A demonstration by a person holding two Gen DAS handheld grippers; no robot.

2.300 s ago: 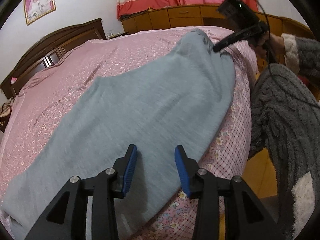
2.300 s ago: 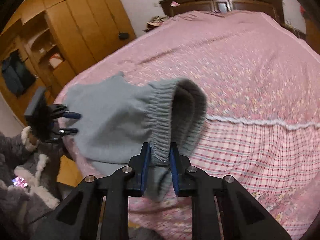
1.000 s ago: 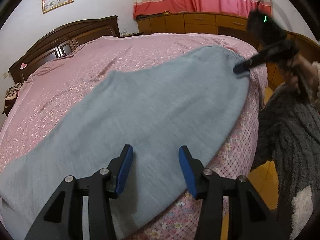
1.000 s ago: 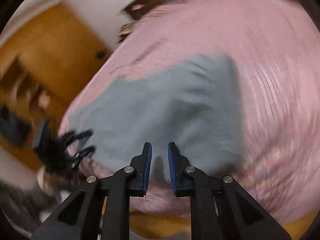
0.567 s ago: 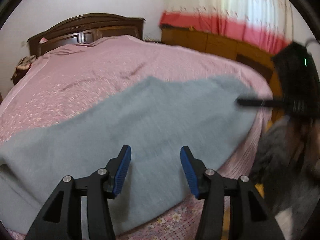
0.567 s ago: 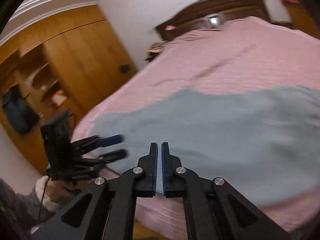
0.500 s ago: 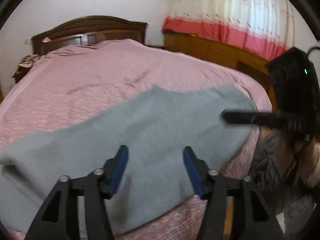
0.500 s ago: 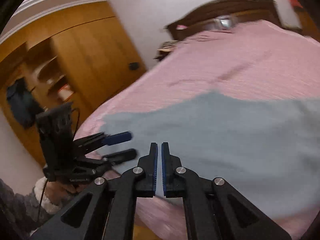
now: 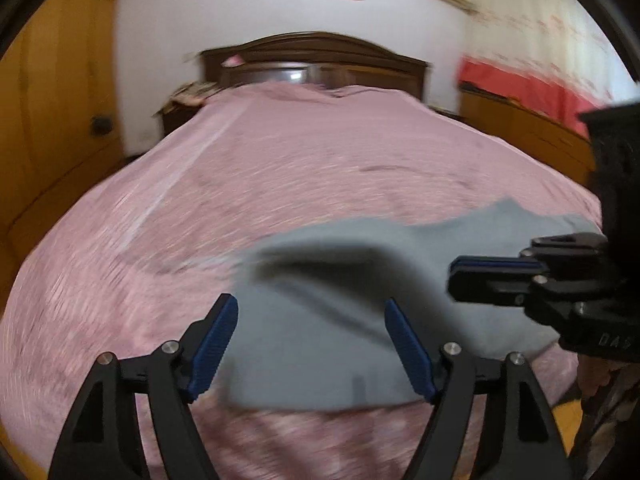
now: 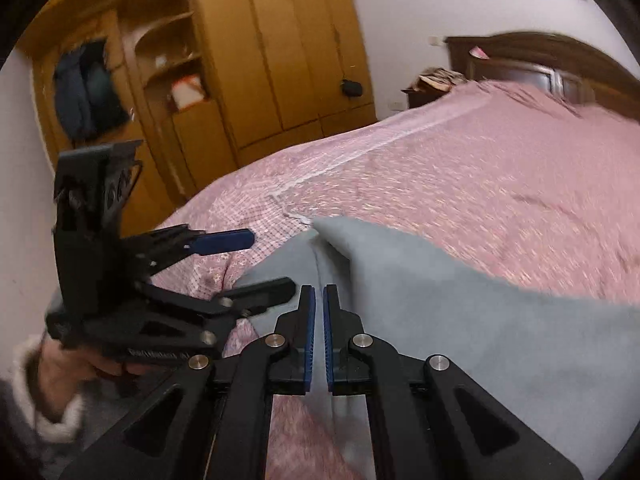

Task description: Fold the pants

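Observation:
Grey pants [image 9: 332, 304] lie flat on the pink bedspread [image 9: 280, 160], near the bed's front edge. My left gripper [image 9: 312, 344] hovers over their near part, open, with nothing between its blue pads. In the left wrist view my right gripper [image 9: 456, 278] comes in from the right over the pants, shut. In the right wrist view the right gripper [image 10: 319, 332] is shut on nothing, above the pants [image 10: 460, 320]. The left gripper [image 10: 272, 266] is open beside a folded edge of the cloth. Both views are motion-blurred.
A dark wooden headboard [image 9: 312, 56] is at the far end of the bed. A wooden wardrobe [image 10: 260, 60] stands left of the bed and red-and-white curtains [image 9: 540, 60] hang on the right. A hand in a fuzzy sleeve [image 10: 60, 380] holds the left gripper.
The right gripper has let go of the waistband and is now shut on nothing. Both grippers have swung left along the pants, toward each other. The left gripper stayed open.

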